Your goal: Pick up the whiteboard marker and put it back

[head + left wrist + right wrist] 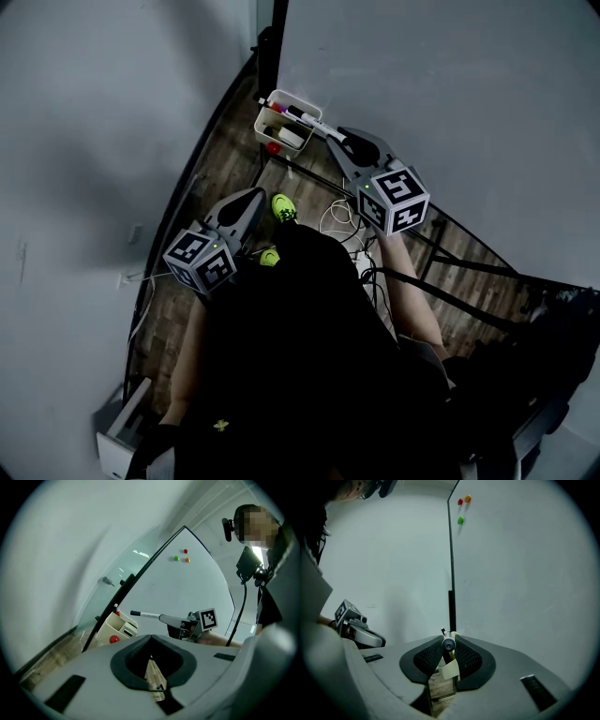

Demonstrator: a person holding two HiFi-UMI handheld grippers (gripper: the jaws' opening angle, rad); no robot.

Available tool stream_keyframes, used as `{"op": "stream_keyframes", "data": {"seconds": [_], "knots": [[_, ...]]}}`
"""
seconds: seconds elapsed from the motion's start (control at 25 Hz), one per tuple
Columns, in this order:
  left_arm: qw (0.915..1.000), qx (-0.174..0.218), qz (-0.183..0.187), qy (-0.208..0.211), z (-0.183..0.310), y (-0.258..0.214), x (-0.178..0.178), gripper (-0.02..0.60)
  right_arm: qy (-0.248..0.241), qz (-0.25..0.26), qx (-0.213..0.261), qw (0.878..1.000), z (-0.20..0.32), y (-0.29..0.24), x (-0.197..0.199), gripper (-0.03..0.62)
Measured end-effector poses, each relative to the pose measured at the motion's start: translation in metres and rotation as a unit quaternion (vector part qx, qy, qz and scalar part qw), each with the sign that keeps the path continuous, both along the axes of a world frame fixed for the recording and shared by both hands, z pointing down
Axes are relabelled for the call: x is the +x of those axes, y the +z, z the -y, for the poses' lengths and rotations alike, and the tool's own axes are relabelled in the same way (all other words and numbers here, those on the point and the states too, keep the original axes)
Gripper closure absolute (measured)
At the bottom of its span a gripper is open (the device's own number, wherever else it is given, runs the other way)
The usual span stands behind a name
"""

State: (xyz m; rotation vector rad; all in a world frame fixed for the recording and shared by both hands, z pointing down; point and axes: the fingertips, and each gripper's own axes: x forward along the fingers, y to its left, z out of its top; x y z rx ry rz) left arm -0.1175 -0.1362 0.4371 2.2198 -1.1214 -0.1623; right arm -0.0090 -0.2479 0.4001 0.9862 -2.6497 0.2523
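My right gripper (335, 137) is shut on the whiteboard marker (314, 123), which sticks out past its fingertips. In the head view the marker's tip is over the white holder tray (265, 106) that hangs at the whiteboard's lower edge. Several other markers lie in that tray. In the right gripper view the marker (448, 644) shows end-on, pinched between the dark pads (466, 657). The left gripper view shows the marker (144, 615) level, pointing at the tray (110, 627). My left gripper (258, 195) hangs lower and nearer, its jaws (151, 638) closed with nothing between them.
The whiteboard (450, 94) fills the right side and a grey wall the left. Small red, green and orange magnets (185, 551) sit high on the board. A red round piece (272, 148) sticks to the tray's side. White cables (337, 220) and bright green shoes (283, 206) are on the wood floor.
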Motion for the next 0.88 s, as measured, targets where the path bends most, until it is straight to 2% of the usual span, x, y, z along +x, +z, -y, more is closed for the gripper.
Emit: {"op": "stream_keyframes", "data": {"seconds": [0.88], "knots": [[0.9979,-0.062,0.005,-0.018,0.015,0.024,-0.002,0.549,-0.031,0.003,-0.045,0.998,0.048,0.041,-0.024,0.511]]}}
